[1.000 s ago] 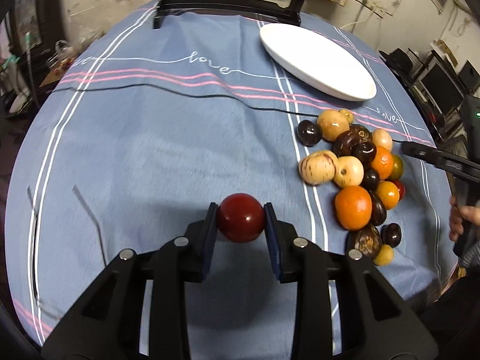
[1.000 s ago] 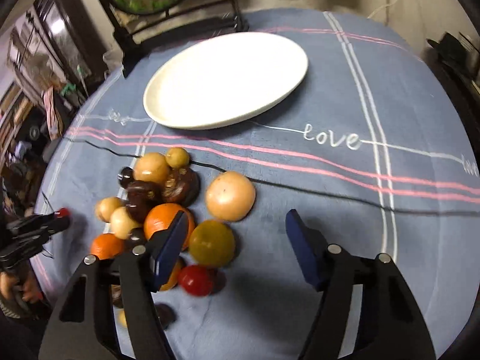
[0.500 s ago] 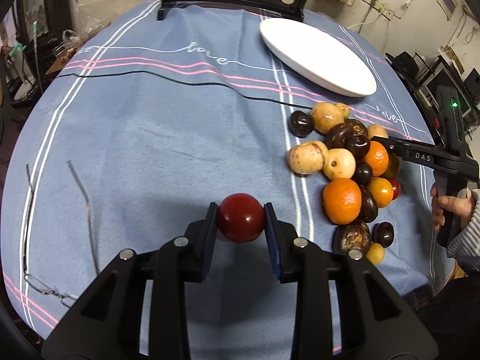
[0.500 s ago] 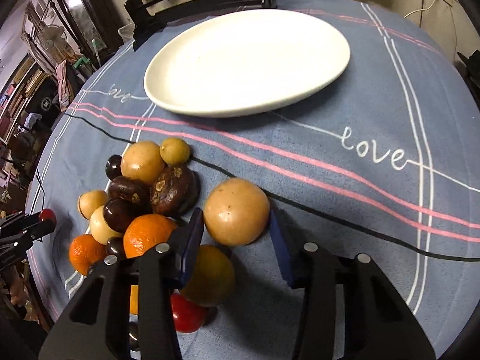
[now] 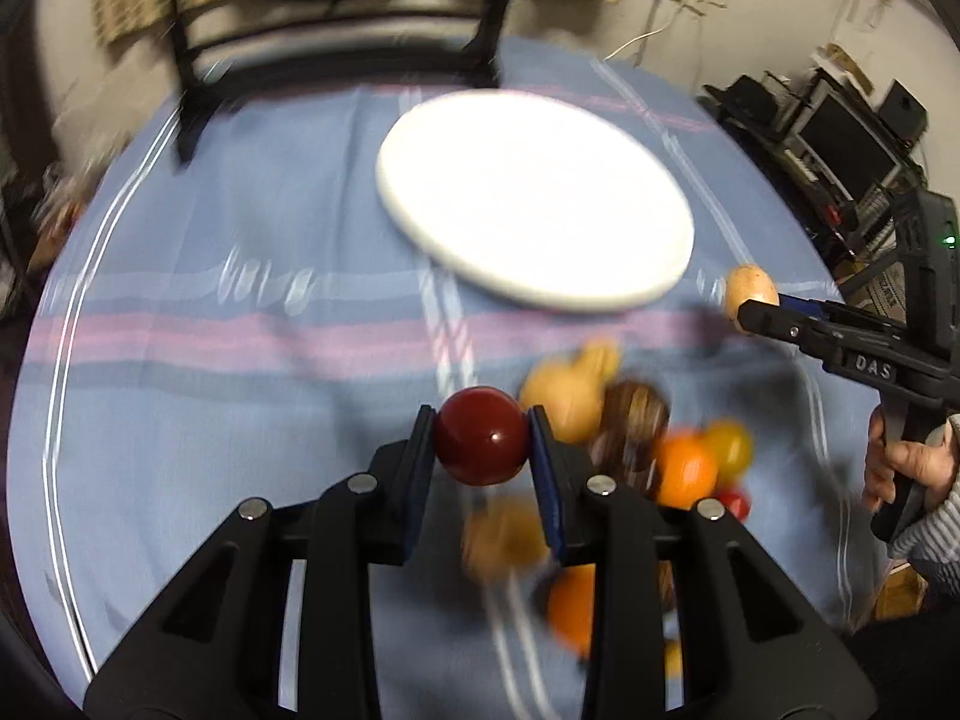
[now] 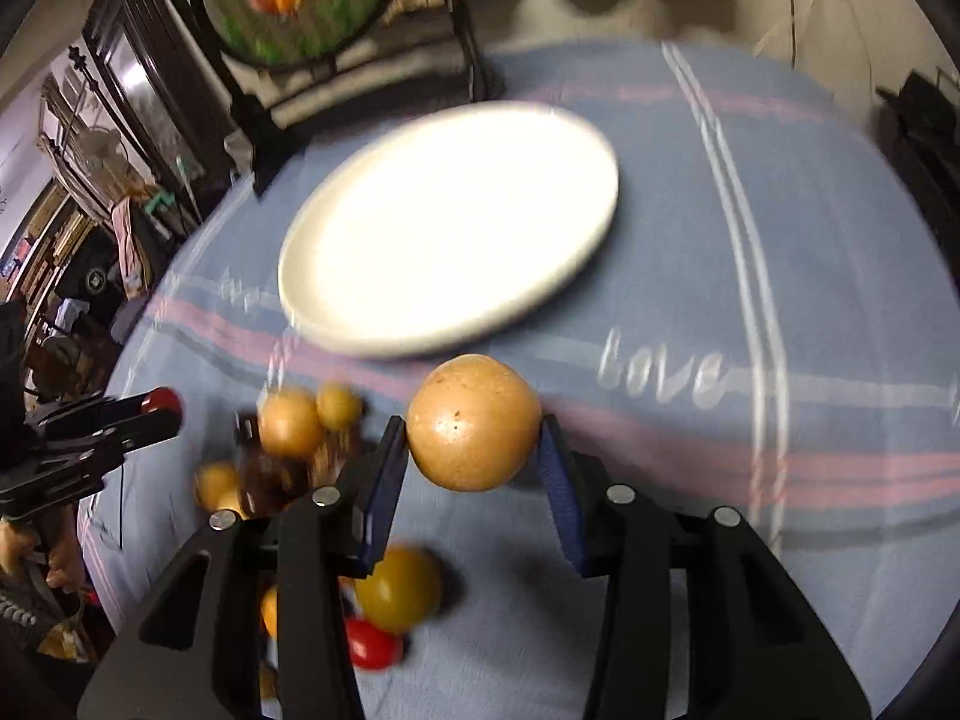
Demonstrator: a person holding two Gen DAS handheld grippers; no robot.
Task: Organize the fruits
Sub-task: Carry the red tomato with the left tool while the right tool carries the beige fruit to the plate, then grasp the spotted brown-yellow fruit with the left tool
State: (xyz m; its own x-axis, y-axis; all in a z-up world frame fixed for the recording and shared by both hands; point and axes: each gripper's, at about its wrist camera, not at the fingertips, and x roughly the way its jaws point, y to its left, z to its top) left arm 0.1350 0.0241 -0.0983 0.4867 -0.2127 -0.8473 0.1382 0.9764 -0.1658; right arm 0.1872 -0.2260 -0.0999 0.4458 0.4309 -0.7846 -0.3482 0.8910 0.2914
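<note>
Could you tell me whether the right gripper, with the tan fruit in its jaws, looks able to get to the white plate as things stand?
Probably yes: the right gripper holds the tan fruit, and only bare cloth lies between it and the plate.

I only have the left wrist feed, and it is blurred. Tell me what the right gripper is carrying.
Observer: The right gripper is shut on a large tan round fruit.
Operator: Report what lies under it.
Observer: A yellow-green fruit and a small red fruit lie on the blue tablecloth below its left finger.
Operator: Check the plate.
Observer: The white plate holds no fruit, and it lies beyond the tan fruit.
</note>
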